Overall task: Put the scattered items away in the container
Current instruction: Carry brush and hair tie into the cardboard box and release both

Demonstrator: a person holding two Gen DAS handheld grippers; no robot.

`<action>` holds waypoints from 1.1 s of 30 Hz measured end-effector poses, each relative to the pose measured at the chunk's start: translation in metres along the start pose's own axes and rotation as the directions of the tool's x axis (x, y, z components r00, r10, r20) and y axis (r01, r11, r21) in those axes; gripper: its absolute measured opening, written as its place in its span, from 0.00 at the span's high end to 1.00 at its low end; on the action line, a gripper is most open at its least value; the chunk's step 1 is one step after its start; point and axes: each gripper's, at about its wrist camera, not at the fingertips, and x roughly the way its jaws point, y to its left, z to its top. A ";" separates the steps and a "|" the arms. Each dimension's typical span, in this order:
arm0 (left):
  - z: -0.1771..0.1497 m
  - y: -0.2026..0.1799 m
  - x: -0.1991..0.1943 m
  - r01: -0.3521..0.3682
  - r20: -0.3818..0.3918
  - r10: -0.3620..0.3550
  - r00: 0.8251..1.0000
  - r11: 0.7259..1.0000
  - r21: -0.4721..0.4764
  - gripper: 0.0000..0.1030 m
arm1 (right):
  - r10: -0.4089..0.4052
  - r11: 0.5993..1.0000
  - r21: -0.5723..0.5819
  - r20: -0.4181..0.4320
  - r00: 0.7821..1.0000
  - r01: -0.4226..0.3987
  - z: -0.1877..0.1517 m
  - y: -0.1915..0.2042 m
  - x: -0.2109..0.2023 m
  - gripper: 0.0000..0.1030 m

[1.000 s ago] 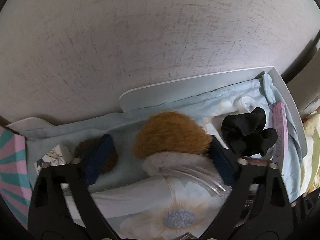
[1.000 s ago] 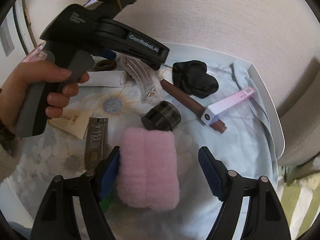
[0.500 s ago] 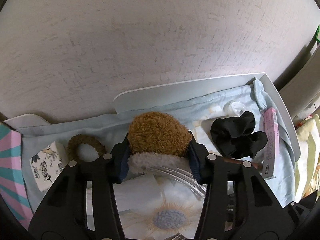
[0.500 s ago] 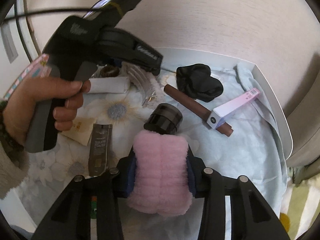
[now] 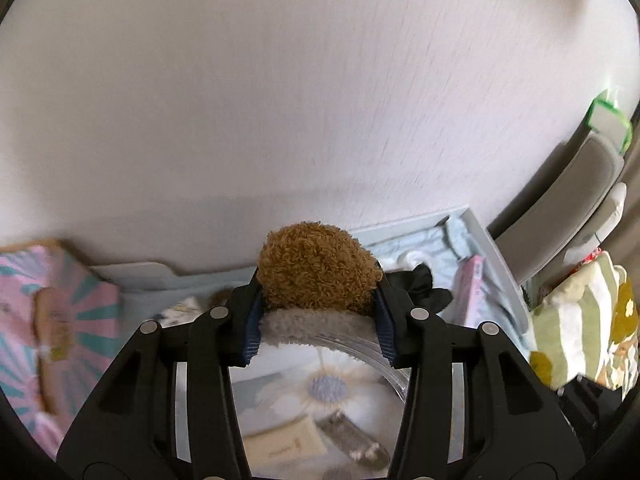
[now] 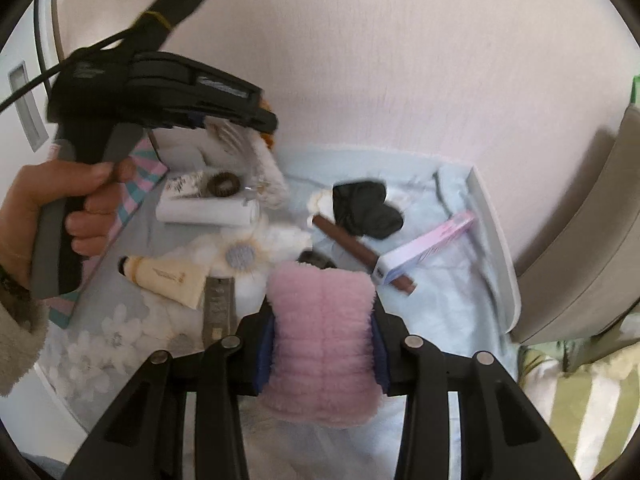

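While gripped: fuzzy pink pad (image 6: 322, 344), ribbed, rectangular.

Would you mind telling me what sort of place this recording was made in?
Probably a bedroom or dressing corner at home: a flowered cloth strewn with a cosmetic tube and black scrunchie, beside a striped blanket.

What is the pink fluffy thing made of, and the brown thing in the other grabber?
The pink thing looks like soft plush or fleece: matte, fuzzy pile in puffy ridges that bulges where the pads squeeze it. The brown thing looks like curly, teddy-bear-style fabric, with a paler woolly band below it and a clear, shiny curved strip, probably plastic.
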 end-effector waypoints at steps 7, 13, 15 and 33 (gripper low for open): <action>0.009 0.005 -0.102 -0.066 0.050 0.067 0.997 0.997 -0.029 0.59 | 0.014 1.000 -0.020 0.056 0.998 -0.013 0.037 0.009 -0.057 0.64; -0.006 0.030 -0.172 -0.142 0.065 0.149 0.987 0.985 -0.097 0.59 | 0.050 0.993 -0.113 0.083 0.995 -0.041 0.069 0.038 -0.101 0.64; -0.011 0.044 -0.198 -0.163 0.077 0.173 0.982 0.979 -0.125 0.59 | 0.079 0.985 -0.163 0.106 0.991 -0.061 0.082 0.053 -0.116 0.64; -0.086 0.180 -0.302 -0.327 0.107 0.383 0.918 0.880 -0.344 0.58 | 0.475 0.762 -0.490 -0.022 0.880 -0.424 0.171 0.247 -0.068 0.64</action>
